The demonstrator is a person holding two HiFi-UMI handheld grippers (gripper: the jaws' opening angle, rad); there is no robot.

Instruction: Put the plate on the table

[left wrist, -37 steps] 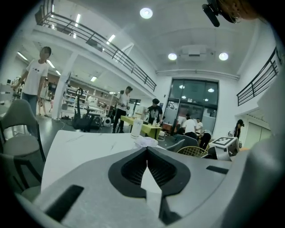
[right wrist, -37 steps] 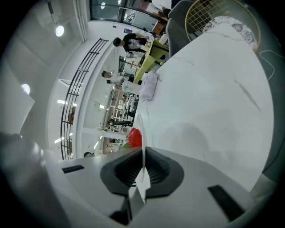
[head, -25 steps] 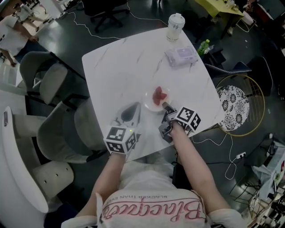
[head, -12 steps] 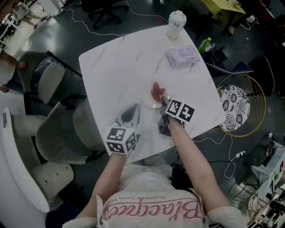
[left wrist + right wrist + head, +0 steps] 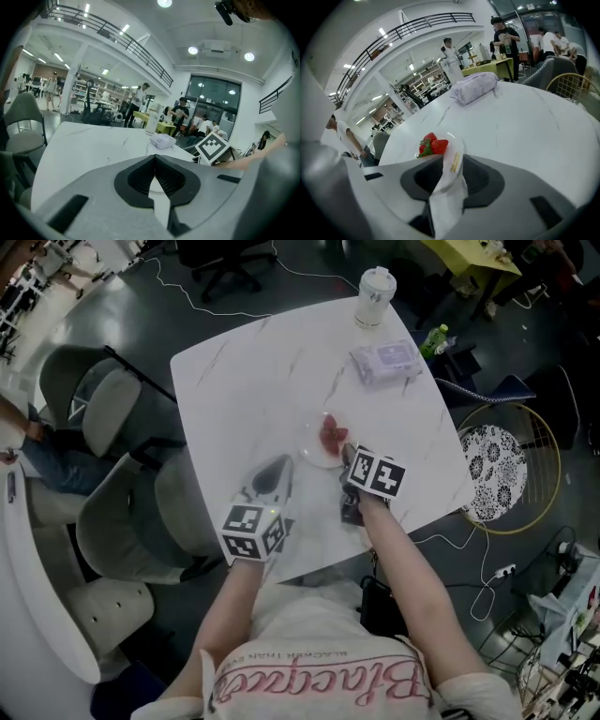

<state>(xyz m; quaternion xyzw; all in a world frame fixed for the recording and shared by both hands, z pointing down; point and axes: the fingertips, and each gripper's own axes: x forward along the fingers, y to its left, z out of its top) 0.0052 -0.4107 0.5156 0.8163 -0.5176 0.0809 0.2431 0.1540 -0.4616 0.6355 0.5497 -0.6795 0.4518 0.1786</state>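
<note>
At the far left of the head view stood grey chairs (image 5: 117,413), with a seated person (image 5: 33,442) beyond them, all clear of the white marble desk (image 5: 253,381). Nothing on the desk lay in the way of either claw.

The left claw (image 5: 279,470) hung over the desk's near part, left of the plate and apart from it. Its own view showed what the head view could not: the left claw's (image 5: 154,161) tips met, and only the pale desk (image 5: 84,145) showed through the slot behind them, so it held nothing. That view also caught the right claw's marker cube (image 5: 213,146) off to the right.

The plate (image 5: 309,448) sat near the desk's middle with strawberries (image 5: 330,435) in it. The right claw (image 5: 345,454) reached its near edge. In the right gripper view the right claw (image 5: 450,161) was closed on the clear rim of the plate (image 5: 458,145), and the strawberries (image 5: 432,145) lay just past the jaws. We could not tell whether the plate's underside touched the desk (image 5: 525,126).

Further right and well apart from the plate lay a packet of wipes (image 5: 384,360), with a lidded cup (image 5: 372,294) at the far edge. The head view alone showed a green bottle (image 5: 429,338) and a gold-rimmed round stand (image 5: 506,460) on the floor.
</note>
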